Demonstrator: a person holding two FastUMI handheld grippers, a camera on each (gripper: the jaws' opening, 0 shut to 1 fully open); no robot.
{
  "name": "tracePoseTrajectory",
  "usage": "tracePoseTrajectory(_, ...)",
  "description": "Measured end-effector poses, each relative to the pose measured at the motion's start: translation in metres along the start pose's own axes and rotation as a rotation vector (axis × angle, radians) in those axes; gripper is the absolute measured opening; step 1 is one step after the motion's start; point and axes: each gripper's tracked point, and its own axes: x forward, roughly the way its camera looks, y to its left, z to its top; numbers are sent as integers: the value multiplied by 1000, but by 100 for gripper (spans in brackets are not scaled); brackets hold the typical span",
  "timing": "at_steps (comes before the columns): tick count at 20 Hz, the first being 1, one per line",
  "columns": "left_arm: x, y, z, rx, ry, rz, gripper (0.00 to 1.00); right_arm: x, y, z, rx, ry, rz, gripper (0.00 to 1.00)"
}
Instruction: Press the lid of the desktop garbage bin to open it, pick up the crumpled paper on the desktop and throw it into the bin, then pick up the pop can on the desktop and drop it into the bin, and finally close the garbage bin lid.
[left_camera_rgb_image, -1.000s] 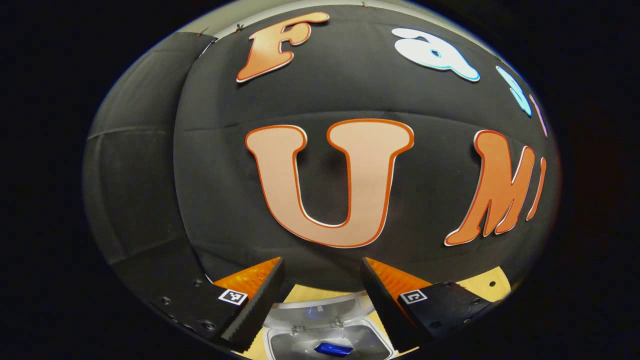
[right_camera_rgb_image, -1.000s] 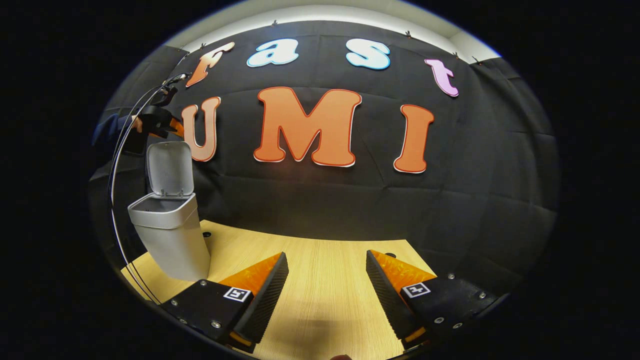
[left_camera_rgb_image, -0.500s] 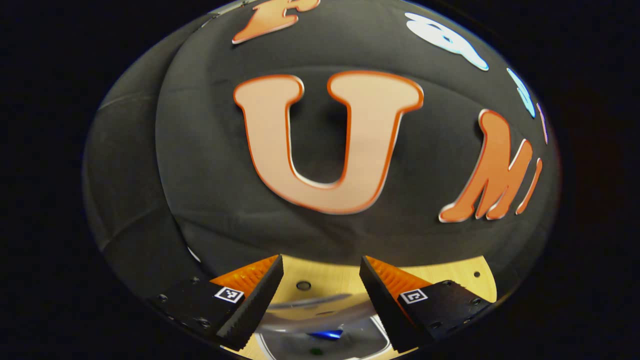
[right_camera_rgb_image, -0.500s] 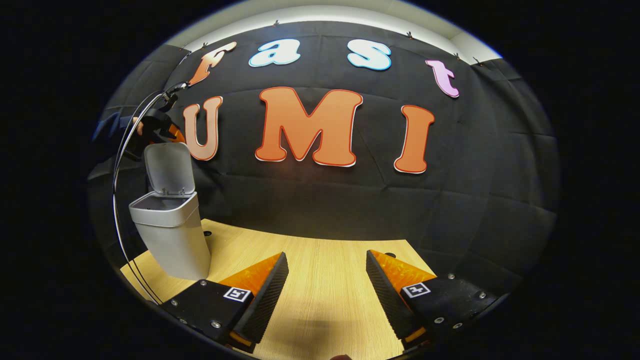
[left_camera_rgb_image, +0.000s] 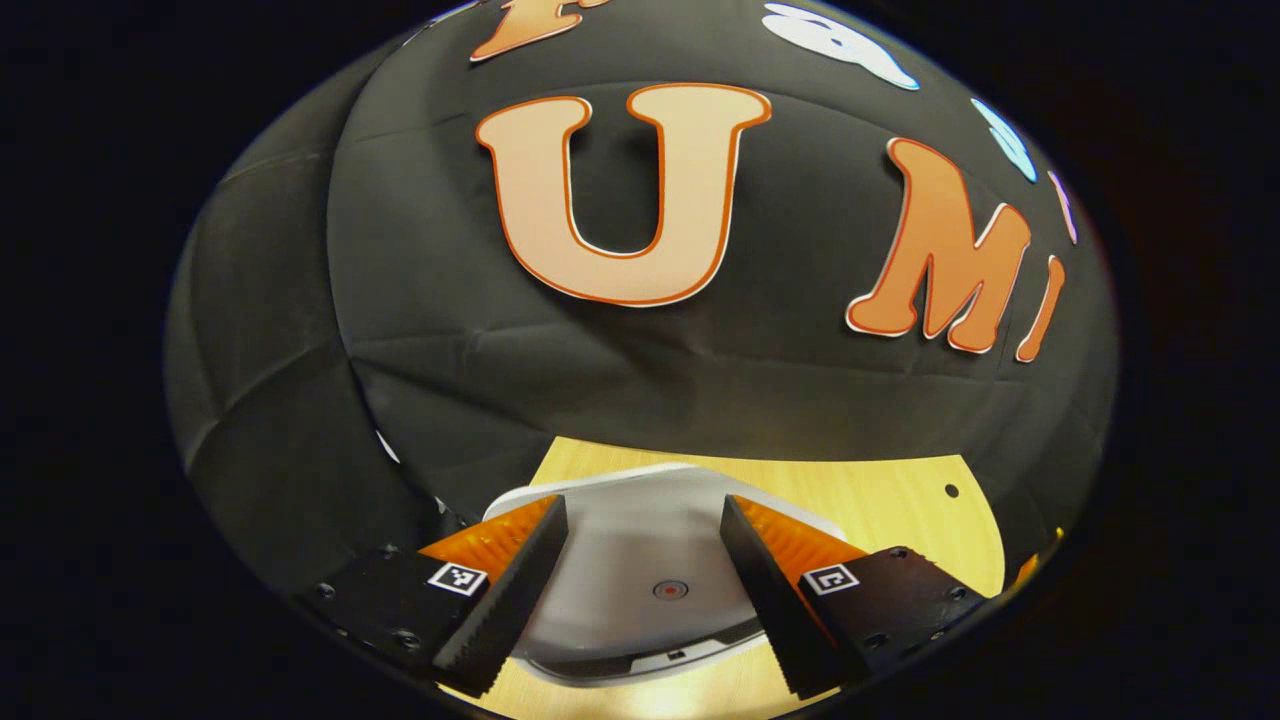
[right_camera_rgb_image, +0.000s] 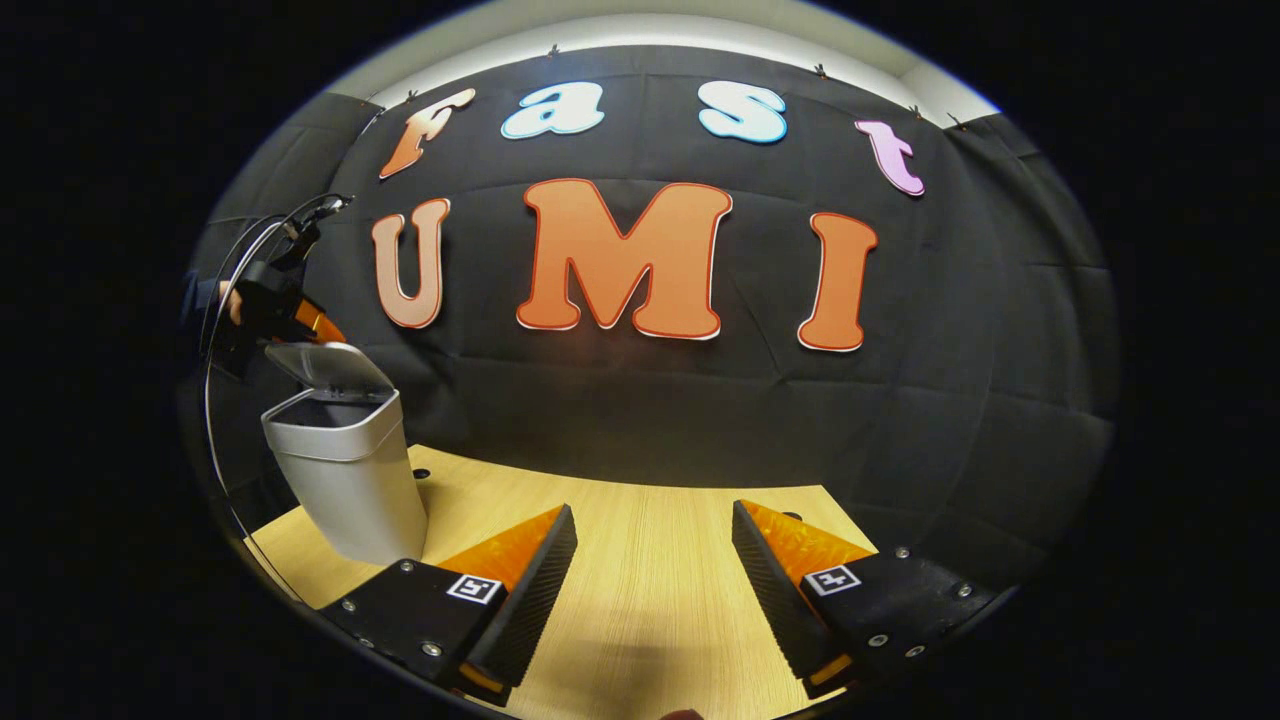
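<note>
Between the spread fingers of the left gripper (left_camera_rgb_image: 643, 590), in the left gripper view, lies the pale top of the garbage bin lid (left_camera_rgb_image: 640, 560), a small red dot at its middle; nothing is pinched between the fingers. The right gripper view gives the side-on look instead: the silver garbage bin (right_camera_rgb_image: 345, 470) stands at the left end of the wooden desktop (right_camera_rgb_image: 640, 560), its lid (right_camera_rgb_image: 325, 365) tilted partly down over the opening, with the left gripper (right_camera_rgb_image: 300, 318) and the hand (right_camera_rgb_image: 232, 302) holding it just above. Whether that gripper touches the lid cannot be told. The right gripper (right_camera_rgb_image: 650, 585) hangs over bare desktop, fingers apart and empty. Black cloth walls the booth. The bin's inside is hidden.
</note>
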Motion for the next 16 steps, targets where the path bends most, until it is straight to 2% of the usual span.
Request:
tracePoseTrajectory(6, -14, -14, -63, 34, 30, 30, 97, -1, -6, 4, -21, -12, 27, 94)
tracePoseTrajectory(11, -25, -25, -100, -4, 83, 33, 97, 0, -12, 6, -24, -18, 34, 94)
tracePoseTrajectory(16, -25, -27, -103, -13, 66, 46, 98, 1, -10, 1, -23, -9, 49, 94)
